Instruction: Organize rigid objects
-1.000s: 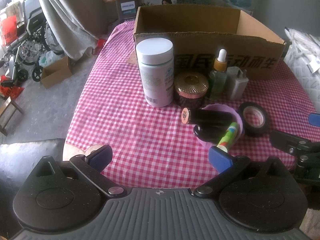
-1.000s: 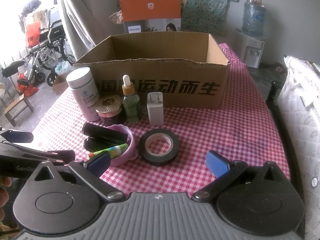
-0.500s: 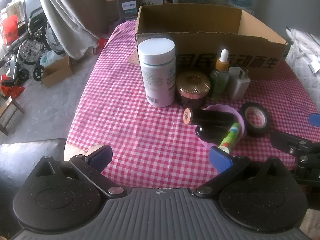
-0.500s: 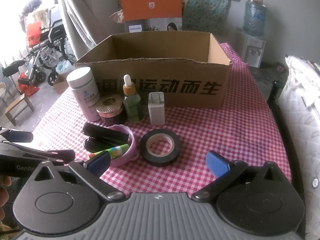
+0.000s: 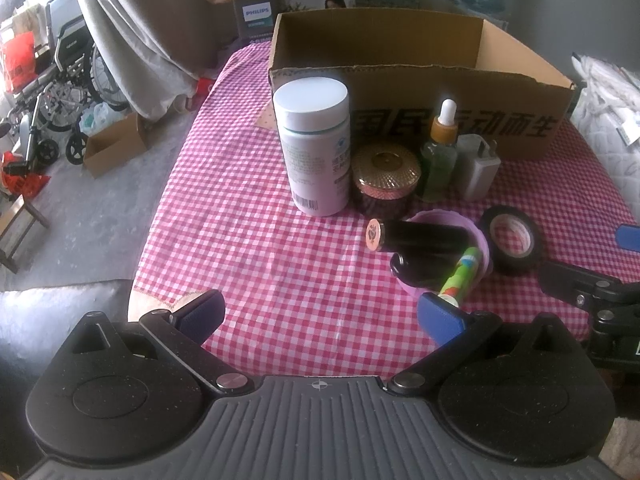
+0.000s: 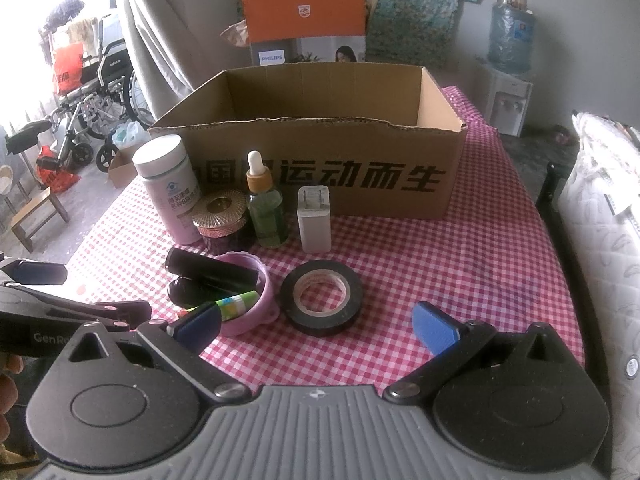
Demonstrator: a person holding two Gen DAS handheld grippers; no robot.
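Corrugated cardboard box [image 6: 320, 184], checked cloth tablecloth [image 6: 440, 264], glossy black tape roll [image 6: 322, 298].

A lived-in room of a home, used partly for storage. A table [image 6: 460, 264] covered in a red-and-white checked cloth fills the near scene, with a quilted white mattress [image 6: 600, 216] pressed against its right side. On the far left, a folded wheelchair [image 6: 100, 92] stands on a bare grey floor beside a small wooden stool [image 6: 36, 216] and a little carton [image 5: 114, 148]. A pale curtain [image 6: 156, 52] hangs down behind them, daylight glaring in at the far left. At the far right, a water dispenser [image 6: 510, 80] with a large bottle on top stands against a plain wall. A patterned cloth [image 6: 408, 4] hangs on the far wall behind an orange appliance box [image 6: 306, 16].
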